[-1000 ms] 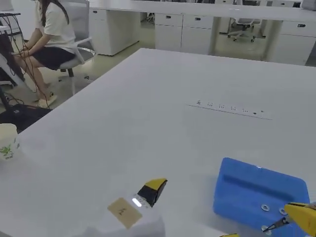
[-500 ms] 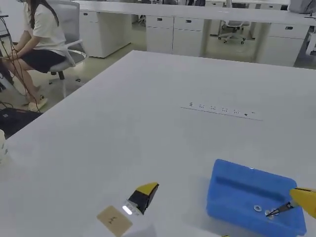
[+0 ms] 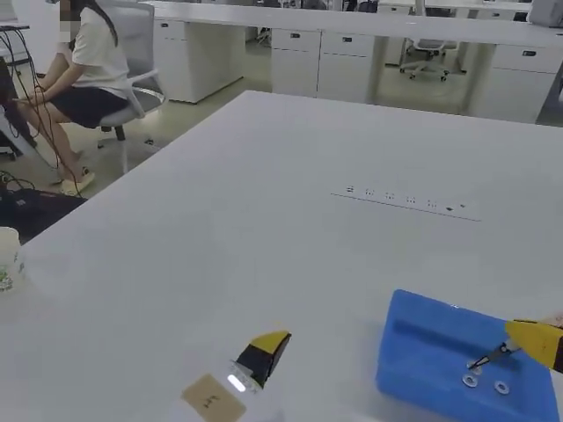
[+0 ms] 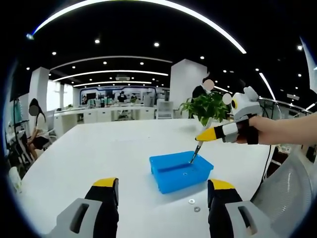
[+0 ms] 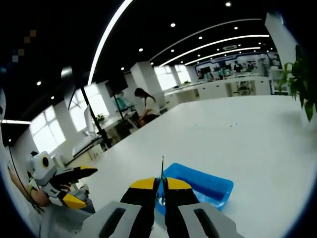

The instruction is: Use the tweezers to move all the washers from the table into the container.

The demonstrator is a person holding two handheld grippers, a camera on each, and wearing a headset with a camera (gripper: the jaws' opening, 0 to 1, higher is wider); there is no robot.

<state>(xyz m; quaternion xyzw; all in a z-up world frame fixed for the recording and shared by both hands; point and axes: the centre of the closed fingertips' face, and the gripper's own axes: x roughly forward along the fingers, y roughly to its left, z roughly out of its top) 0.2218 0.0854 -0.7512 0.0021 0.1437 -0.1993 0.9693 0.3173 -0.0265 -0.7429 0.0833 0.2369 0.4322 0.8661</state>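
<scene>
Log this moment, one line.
left gripper: open | right gripper: shut on tweezers over container | washers: two inside, two on table

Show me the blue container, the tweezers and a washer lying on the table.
blue container [image 3: 429, 350]: head view, bare inner floor.
tweezers [image 3: 493, 355]: head view, middle of the prongs.
washer on the table [image 4: 191, 201]: left gripper view, its ring.

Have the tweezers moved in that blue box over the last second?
Yes. The tweezers' tip was by the blue container's near wall; now it is farther in, just beyond the two washers inside.
</scene>
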